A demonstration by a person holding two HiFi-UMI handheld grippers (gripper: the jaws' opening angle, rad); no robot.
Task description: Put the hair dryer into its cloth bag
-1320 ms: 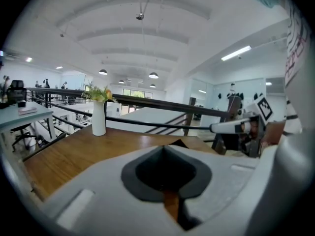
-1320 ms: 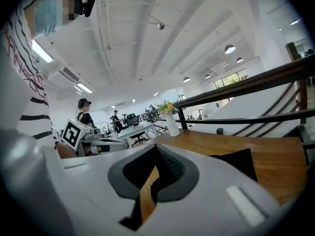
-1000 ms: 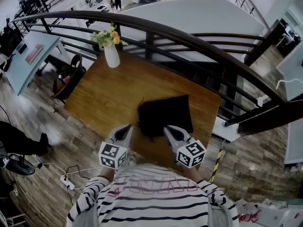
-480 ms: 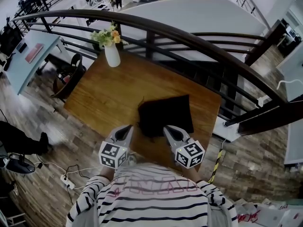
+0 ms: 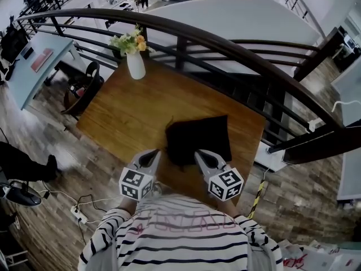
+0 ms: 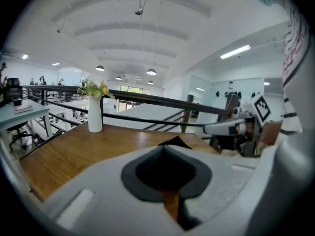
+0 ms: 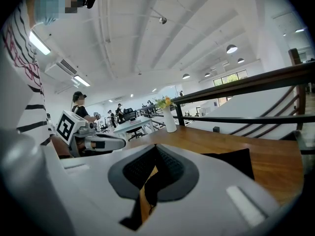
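Note:
A black cloth bag point(image 5: 197, 138) lies flat on the wooden table point(image 5: 135, 112), near its front edge. No hair dryer shows outside the bag. My left gripper point(image 5: 153, 153) hovers just left of the bag's near corner, jaws shut and empty. On the bag's near right side, my right gripper point(image 5: 199, 154) is also shut with nothing in it. In the left gripper view, a corner of the bag point(image 6: 175, 142) peeks over the closed jaws point(image 6: 165, 150). The right gripper view has the bag point(image 7: 237, 162) to the right of its closed jaws point(image 7: 156, 150).
A white vase with flowers point(image 5: 135, 62) stands at the table's far left corner. A dark curved railing point(image 5: 237, 52) runs behind the table, with a drop to a lower floor beyond. Cables and a power strip point(image 5: 76, 213) lie on the floor at left.

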